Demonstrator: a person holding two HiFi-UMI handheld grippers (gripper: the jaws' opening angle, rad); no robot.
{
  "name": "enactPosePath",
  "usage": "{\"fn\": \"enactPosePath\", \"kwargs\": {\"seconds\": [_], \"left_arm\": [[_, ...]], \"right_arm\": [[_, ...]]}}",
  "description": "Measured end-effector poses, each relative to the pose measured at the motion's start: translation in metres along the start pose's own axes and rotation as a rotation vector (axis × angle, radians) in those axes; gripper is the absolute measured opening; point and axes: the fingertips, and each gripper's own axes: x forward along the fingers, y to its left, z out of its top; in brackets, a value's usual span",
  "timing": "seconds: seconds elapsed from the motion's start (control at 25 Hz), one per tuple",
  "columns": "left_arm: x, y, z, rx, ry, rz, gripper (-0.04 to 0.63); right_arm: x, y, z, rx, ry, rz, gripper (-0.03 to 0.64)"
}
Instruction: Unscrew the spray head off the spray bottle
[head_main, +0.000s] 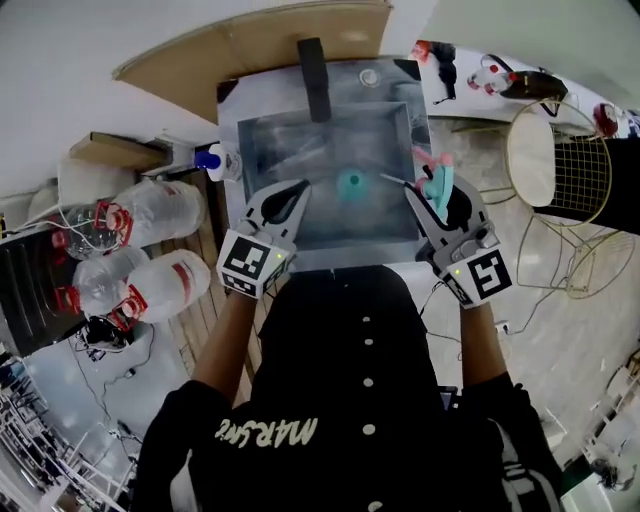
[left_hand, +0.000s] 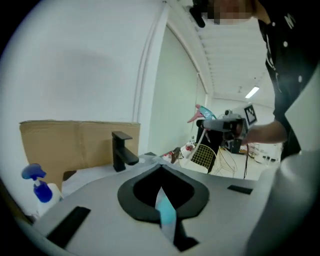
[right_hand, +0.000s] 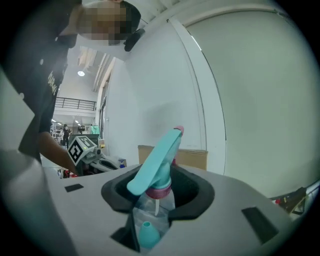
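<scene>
The right gripper (head_main: 438, 205) held the clear plastic spray bottle (right_hand: 150, 207) tight, up by the edge of the grey metal sink (head_main: 330, 228). Its blue-green spray head (right_hand: 159, 160) sat on top, not off yet. The left gripper (head_main: 292, 198) was closed on nothing, well apart. All the twisting was left to do.

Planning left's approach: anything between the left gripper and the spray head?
Nothing visible: only open air above the sink separates the left gripper from the spray head on the bottle in the right gripper. Left jaws are shut.
</scene>
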Motion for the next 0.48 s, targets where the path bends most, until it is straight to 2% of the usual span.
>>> {"fn": "enactPosePath", "kwargs": {"seconds": [0.08, 0.2, 0.32, 0.48], "left_arm": [[-0.018, 0.006, 0.021, -0.011, -0.044, 0.077, 0.025], [-0.047, 0.017, 0.052, 0.031, -0.104, 0.167, 0.025], [-0.072, 0.021, 0.080, 0.081, -0.157, 0.213, 0.025], [-0.099, 0.021, 0.101, 0.074, -0.223, 0.267, 0.025]], "right_arm": [[-0.008, -0.001, 0.007, -0.001, -0.012, -0.033, 0.161], [-0.022, -0.006, 0.021, -0.003, -0.046, -0.090, 0.161], [-0.036, -0.013, 0.034, -0.015, -0.076, -0.149, 0.161], [-0.057, -0.019, 0.044, -0.021, -0.098, -0.208, 0.161]]}}
